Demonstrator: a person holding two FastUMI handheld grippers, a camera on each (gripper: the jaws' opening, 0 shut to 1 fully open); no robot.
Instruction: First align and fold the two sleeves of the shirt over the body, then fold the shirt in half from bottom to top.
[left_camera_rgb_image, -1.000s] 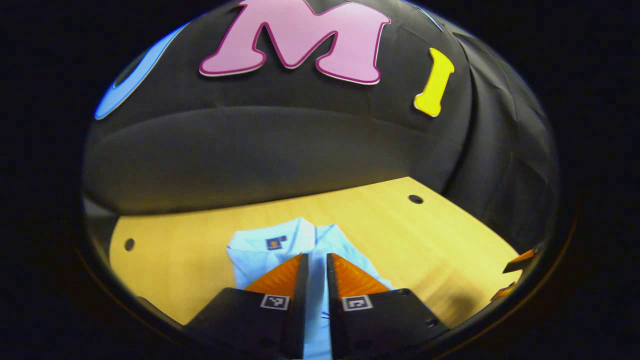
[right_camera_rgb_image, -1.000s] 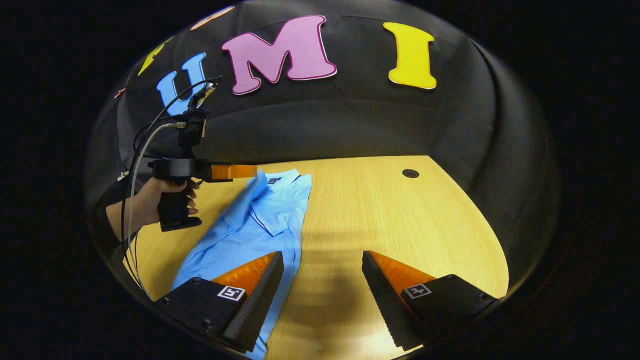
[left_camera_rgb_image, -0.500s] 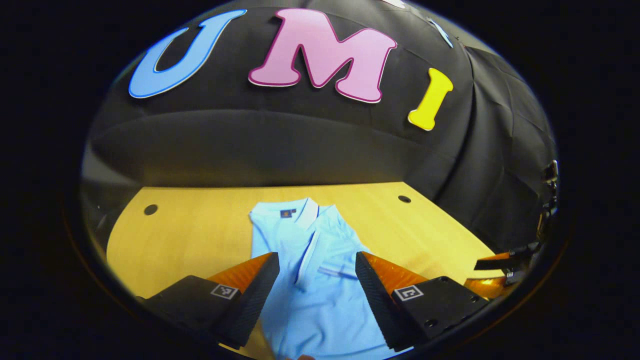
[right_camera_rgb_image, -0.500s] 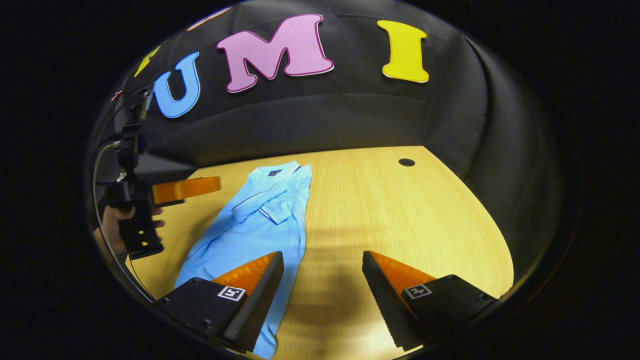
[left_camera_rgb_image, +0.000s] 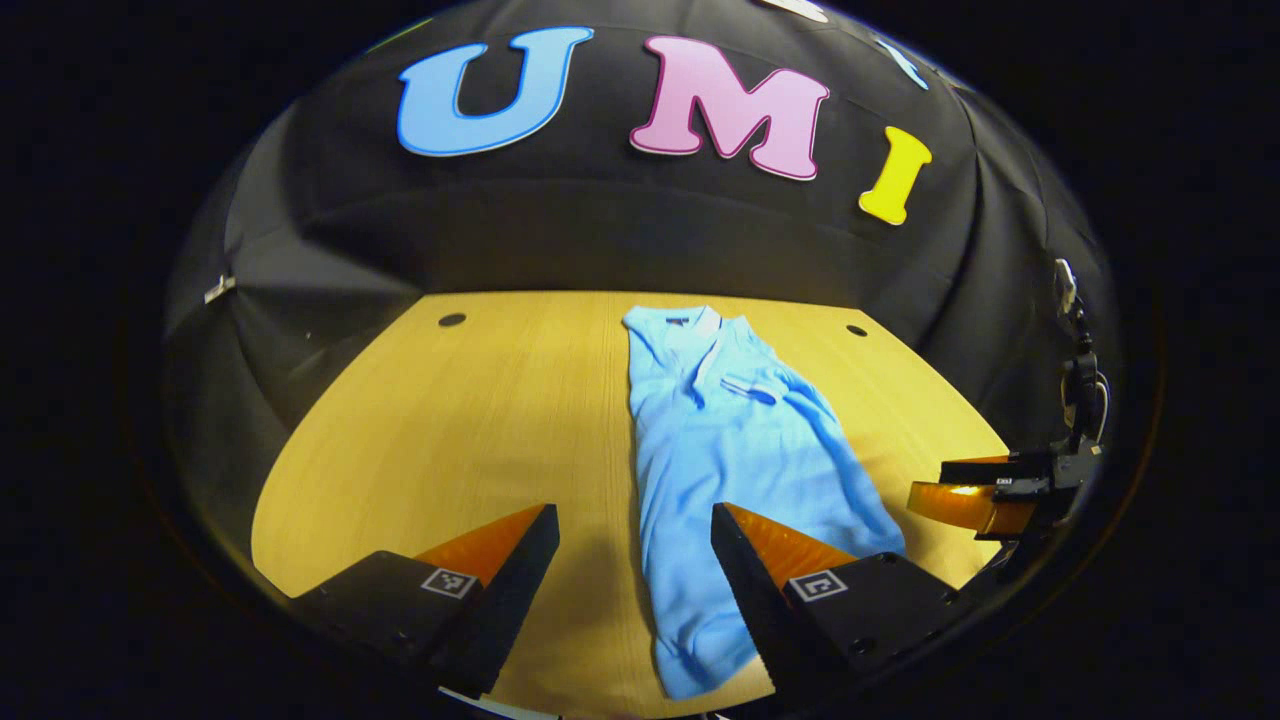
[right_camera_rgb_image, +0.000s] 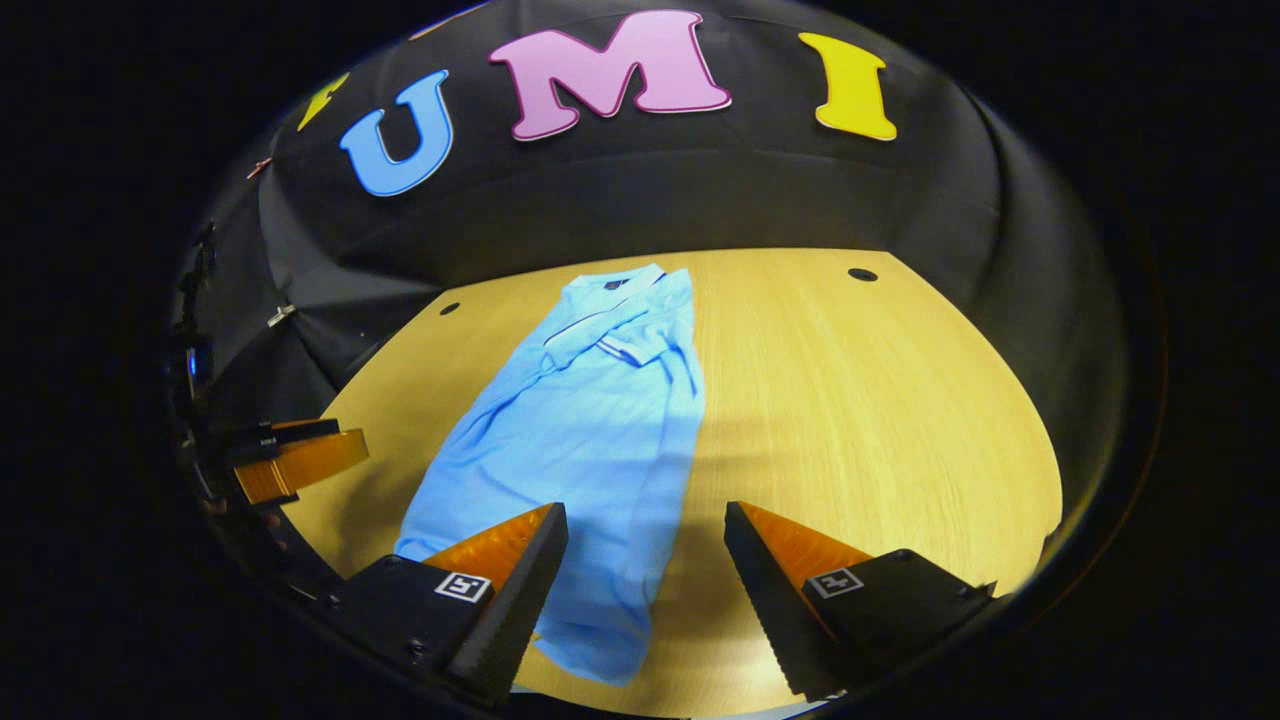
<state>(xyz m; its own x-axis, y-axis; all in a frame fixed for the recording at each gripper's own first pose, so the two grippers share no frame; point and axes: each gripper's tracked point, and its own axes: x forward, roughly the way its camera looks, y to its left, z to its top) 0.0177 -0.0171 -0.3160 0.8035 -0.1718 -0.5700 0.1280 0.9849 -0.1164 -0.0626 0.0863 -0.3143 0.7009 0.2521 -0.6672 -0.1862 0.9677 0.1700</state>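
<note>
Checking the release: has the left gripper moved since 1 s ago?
Yes. The left gripper has opened and pulled back toward the near side: the shirt collar, once just past its fingers, now lies far off near the table back edge.

- Overhead light falls bright and even on the table (left_camera_rgb_image: 440, 420), sharp in both views.
- A soft shadow lies on the wood beside the shirt (right_camera_rgb_image: 590, 430), ahead of the right gripper (right_camera_rgb_image: 646, 560).
- Strong fisheye bending curves everything toward the edges.
</note>
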